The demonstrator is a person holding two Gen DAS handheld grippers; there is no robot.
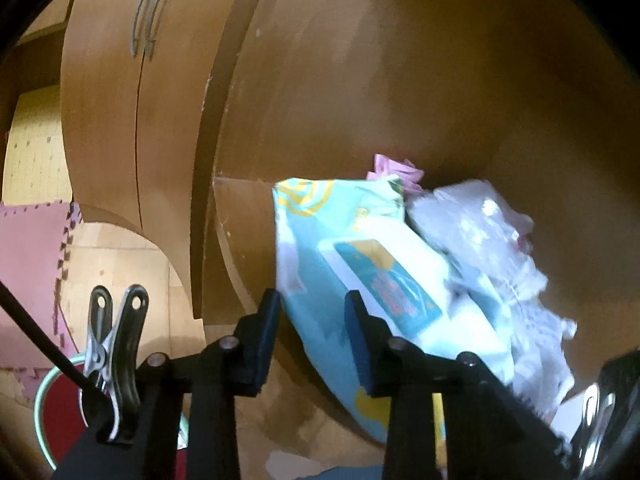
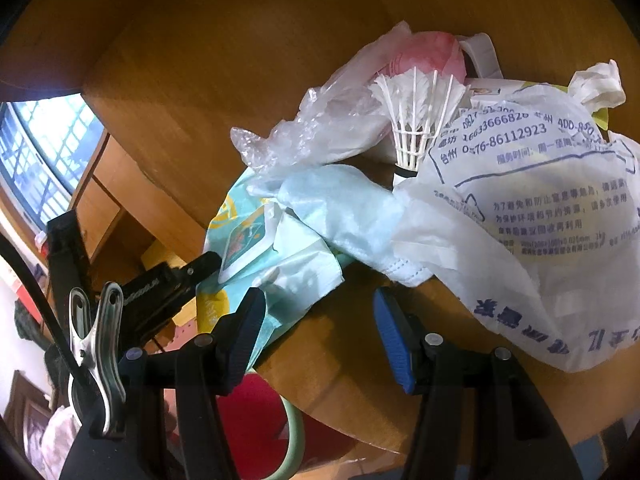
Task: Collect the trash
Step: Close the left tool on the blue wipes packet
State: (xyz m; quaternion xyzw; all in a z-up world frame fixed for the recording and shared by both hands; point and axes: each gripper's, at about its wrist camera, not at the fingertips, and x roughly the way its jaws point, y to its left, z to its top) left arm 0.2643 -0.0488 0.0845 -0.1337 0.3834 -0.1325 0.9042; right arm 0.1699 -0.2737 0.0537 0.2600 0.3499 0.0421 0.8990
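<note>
A pile of trash lies on the round wooden table [image 2: 180, 80]. In it are a teal wet wipes pack [image 1: 360, 264], a clear plastic bag [image 2: 320, 128], a pale blue face mask [image 2: 352, 216], a white shuttlecock [image 2: 416, 120] and a white printed plastic bag [image 2: 540, 220]. My left gripper [image 1: 314, 328] is closed on the near left edge of the wipes pack [image 2: 256, 240], which fills the gap between the pads. The right wrist view shows the left gripper [image 2: 210, 262] coming in from the left. My right gripper [image 2: 320, 340] stands open over the table edge, with the pack's corner beside its left finger [image 2: 244, 332].
A red bin with a pale green rim [image 2: 294, 432] sits on the floor below the table edge; its rim [image 1: 40, 400] shows at lower left. Wooden cupboard doors [image 1: 104, 120] stand left of the table. A pink foam mat [image 1: 28, 260] covers part of the floor.
</note>
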